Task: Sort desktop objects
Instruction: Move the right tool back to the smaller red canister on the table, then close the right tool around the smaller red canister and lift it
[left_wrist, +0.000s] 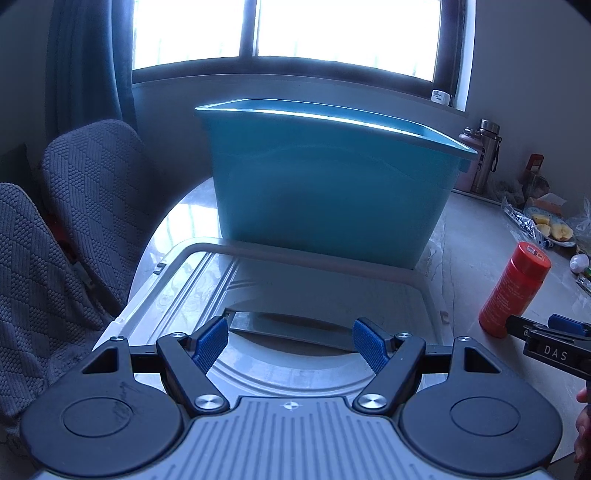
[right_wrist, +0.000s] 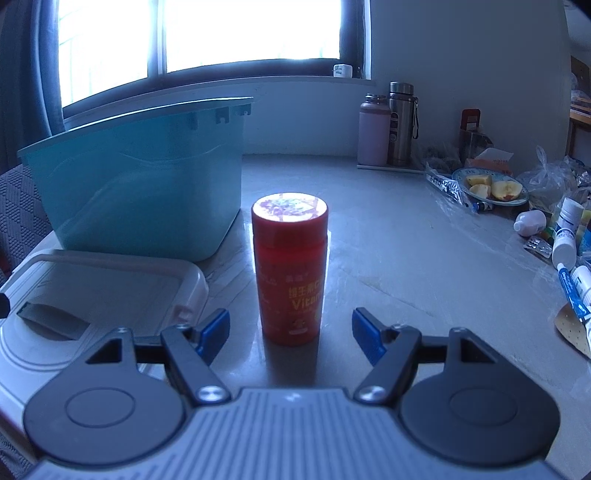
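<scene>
A red vitamin bottle (right_wrist: 290, 269) stands upright on the marble table, just ahead of my open right gripper (right_wrist: 290, 330), its base between the blue pads but not touched. It also shows in the left wrist view (left_wrist: 513, 288) with the right gripper (left_wrist: 546, 328) beside it. A teal storage bin (left_wrist: 328, 184) stands at the table's far left; it also shows in the right wrist view (right_wrist: 140, 181). A white bin lid (left_wrist: 295, 291) with a dark handle slot lies flat in front of the bin. My left gripper (left_wrist: 290, 345) is open and empty above the lid.
Two flasks (right_wrist: 388, 125) stand by the wall. A plate of cut fruit (right_wrist: 491, 190), plastic bags, small white bottles (right_wrist: 565, 236) and tubes crowd the table's right side. Grey-covered chairs (left_wrist: 74, 221) stand left of the table.
</scene>
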